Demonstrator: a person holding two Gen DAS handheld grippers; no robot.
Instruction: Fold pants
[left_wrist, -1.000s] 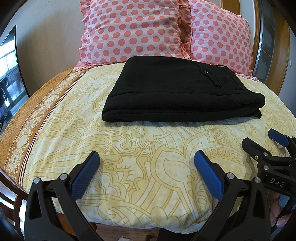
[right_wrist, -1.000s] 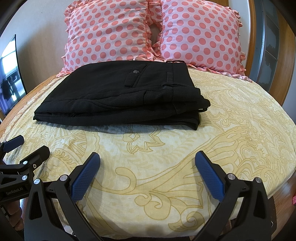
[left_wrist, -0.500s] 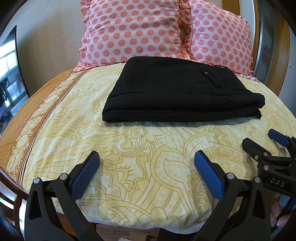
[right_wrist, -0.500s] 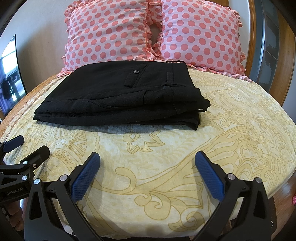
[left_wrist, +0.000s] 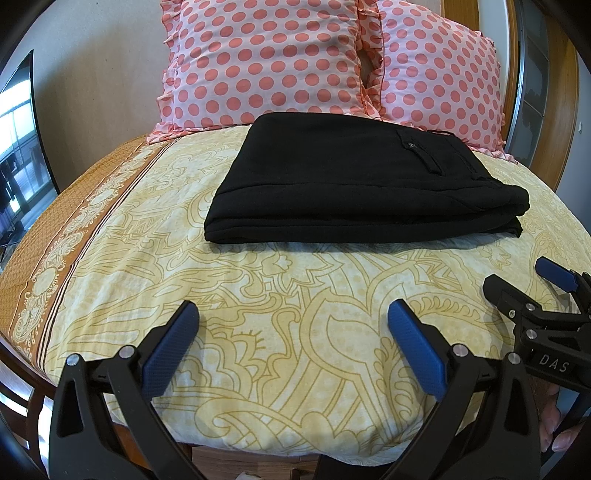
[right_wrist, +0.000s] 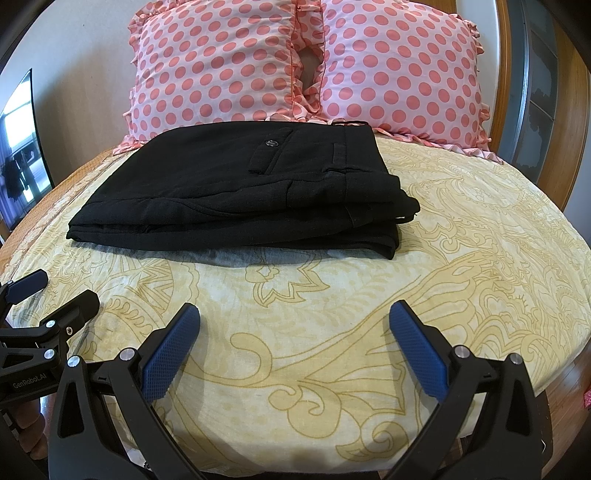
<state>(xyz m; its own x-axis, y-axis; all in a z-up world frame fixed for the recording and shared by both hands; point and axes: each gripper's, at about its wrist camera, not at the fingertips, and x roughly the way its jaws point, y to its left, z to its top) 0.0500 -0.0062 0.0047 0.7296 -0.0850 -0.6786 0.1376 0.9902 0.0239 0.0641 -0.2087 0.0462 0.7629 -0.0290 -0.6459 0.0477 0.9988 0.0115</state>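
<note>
Black pants (left_wrist: 354, 181) lie folded in a flat rectangular stack on the yellow patterned bedspread (left_wrist: 258, 295), in front of the pillows; they also show in the right wrist view (right_wrist: 243, 192), back pocket button up. My left gripper (left_wrist: 291, 325) is open and empty, held above the bed's near edge, well short of the pants. My right gripper (right_wrist: 293, 326) is open and empty at the same distance. Each gripper shows at the side of the other's view: the right one (left_wrist: 524, 284) and the left one (right_wrist: 51, 291).
Two pink polka-dot pillows (left_wrist: 258, 66) (right_wrist: 399, 70) lean against the wall behind the pants. An orange border strip (left_wrist: 74, 229) runs along the bed's left side. A dark screen (left_wrist: 18, 147) stands at far left, a wooden frame (right_wrist: 569, 110) at right.
</note>
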